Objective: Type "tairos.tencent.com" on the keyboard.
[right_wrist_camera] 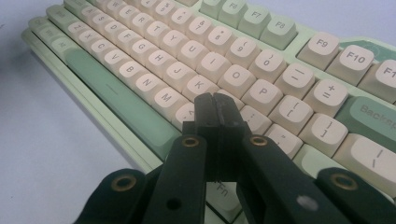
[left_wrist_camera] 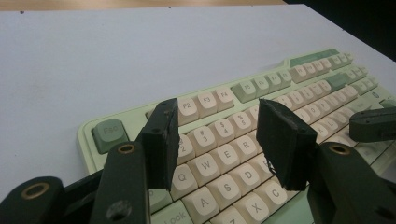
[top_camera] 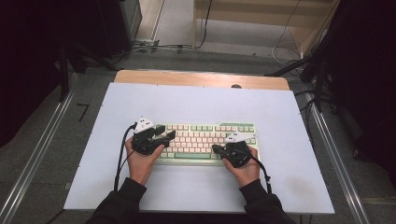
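Note:
A pale green keyboard (top_camera: 208, 135) with cream keys lies across the middle of the white table top (top_camera: 201, 100). My left gripper (top_camera: 167, 131) hovers over the keyboard's left end with its jaws open. In the left gripper view (left_wrist_camera: 217, 135) nothing sits between the pads, and the Q, W, E keys of the keyboard (left_wrist_camera: 289, 84) show below the gap. My right gripper (top_camera: 216, 148) is at the keyboard's front edge, right of centre. Its jaws (right_wrist_camera: 215, 100) are shut together with nothing between them, tips just over the keys near K and L (right_wrist_camera: 205, 84).
The white top rests on a wooden table whose far edge (top_camera: 201, 78) shows. Metal rails (top_camera: 42, 144) run along both sides of the table. Cables and dark stands (top_camera: 317, 70) sit on the floor beyond it. The other gripper's dark tip (left_wrist_camera: 373, 123) shows at the right of the left gripper view.

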Available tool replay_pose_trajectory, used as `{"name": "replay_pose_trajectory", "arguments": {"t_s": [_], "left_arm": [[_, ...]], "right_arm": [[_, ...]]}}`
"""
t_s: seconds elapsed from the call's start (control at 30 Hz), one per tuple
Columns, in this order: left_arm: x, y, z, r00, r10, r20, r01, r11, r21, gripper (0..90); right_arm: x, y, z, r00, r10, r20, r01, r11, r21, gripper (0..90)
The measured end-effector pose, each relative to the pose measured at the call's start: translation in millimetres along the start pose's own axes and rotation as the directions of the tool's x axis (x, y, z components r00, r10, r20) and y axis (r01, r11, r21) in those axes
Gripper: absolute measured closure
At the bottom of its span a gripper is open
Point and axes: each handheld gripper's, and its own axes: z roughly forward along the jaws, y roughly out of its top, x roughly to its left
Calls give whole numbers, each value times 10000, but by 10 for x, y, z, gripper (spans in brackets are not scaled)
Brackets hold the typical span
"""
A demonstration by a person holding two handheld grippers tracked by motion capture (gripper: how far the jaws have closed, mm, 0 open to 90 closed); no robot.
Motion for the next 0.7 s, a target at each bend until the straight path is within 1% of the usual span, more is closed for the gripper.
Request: {"name": "replay_pose_trajectory", "arguments": {"t_s": [0.7], "left_arm": [[-7, -1, -1, 10000, 27, 20, -27, 10000, -15, 494]], "right_arm": [[8, -2, 1, 10000, 33, -27, -33, 10000, 7, 877]]}}
